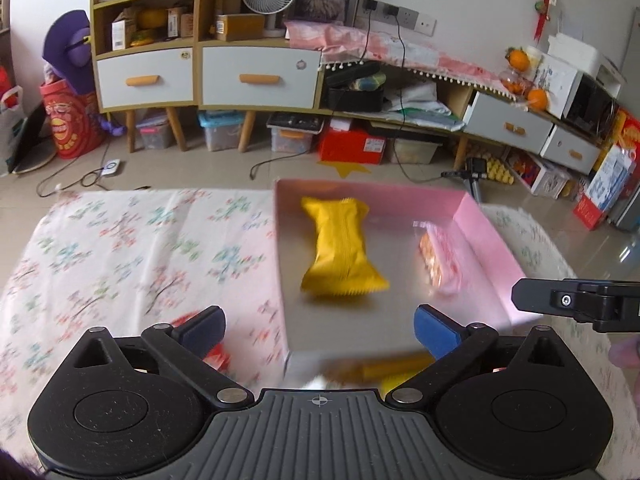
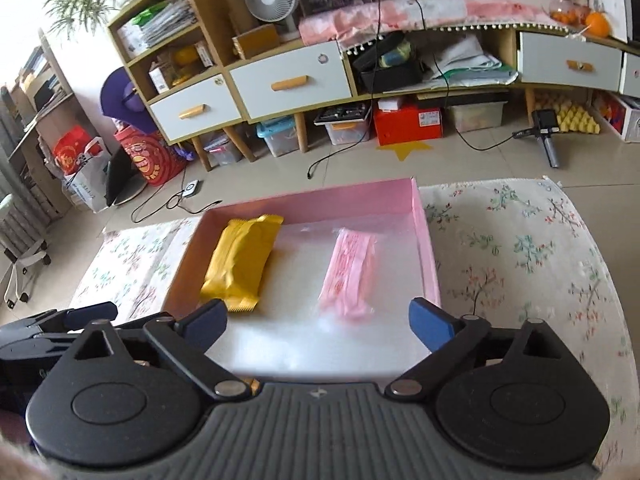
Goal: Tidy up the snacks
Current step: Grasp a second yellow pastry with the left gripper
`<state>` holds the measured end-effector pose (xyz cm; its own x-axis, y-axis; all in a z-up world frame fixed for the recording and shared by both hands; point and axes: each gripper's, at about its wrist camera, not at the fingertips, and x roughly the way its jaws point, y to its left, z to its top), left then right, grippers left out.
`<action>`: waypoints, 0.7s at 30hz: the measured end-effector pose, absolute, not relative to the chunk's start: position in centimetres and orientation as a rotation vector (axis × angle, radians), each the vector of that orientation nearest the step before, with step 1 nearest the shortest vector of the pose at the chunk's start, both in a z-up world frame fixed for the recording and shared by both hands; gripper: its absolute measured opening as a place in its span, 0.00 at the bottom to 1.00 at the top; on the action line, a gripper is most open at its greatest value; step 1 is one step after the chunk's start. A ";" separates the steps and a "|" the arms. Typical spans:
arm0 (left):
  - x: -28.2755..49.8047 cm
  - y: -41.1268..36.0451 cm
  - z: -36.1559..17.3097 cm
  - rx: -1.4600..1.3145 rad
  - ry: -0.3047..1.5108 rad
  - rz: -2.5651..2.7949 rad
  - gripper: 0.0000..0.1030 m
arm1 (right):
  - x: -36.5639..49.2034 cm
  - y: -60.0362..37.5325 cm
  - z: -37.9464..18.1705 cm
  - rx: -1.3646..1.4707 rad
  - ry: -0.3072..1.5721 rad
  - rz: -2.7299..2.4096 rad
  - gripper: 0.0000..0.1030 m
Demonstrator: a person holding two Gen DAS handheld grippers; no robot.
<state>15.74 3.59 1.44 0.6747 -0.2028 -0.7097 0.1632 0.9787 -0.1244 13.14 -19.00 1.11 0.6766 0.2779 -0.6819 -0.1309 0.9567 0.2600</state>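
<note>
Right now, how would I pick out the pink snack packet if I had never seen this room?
Find the shallow pink box on the floral tablecloth. Two packets lie inside, apart. Yours is the pink snack packet nearer the box's right wall, pale and see-through, unlike the opaque yellow packet on the left.

The pink box (image 2: 426, 240) has matt card-like walls and a smooth, faintly shiny pale floor. The yellow snack pack (image 2: 240, 264) is crinkled foil-like plastic with serrated ends; the pink snack pack (image 2: 352, 276) is thin, glossy, see-through film. A printed floral cloth (image 2: 520, 256) (soft, matt) covers the tabletop. Each hand-held gripper (image 2: 316, 320) is matt black plastic with blue rubbery pads (image 2: 430, 322).
</note>
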 end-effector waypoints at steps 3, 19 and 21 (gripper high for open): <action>13.5 4.2 1.6 -0.006 0.805 -0.190 0.99 | 11.5 -18.7 0.6 0.191 0.804 0.237 0.97; 6.8 9.0 -1.9 -0.014 0.937 -0.162 1.00 | 6.7 -16.9 -2.5 0.122 0.903 0.187 0.98; 6.2 9.6 -2.2 -0.035 0.942 -0.184 1.00 | 6.6 -16.8 -2.8 0.119 0.906 0.192 0.98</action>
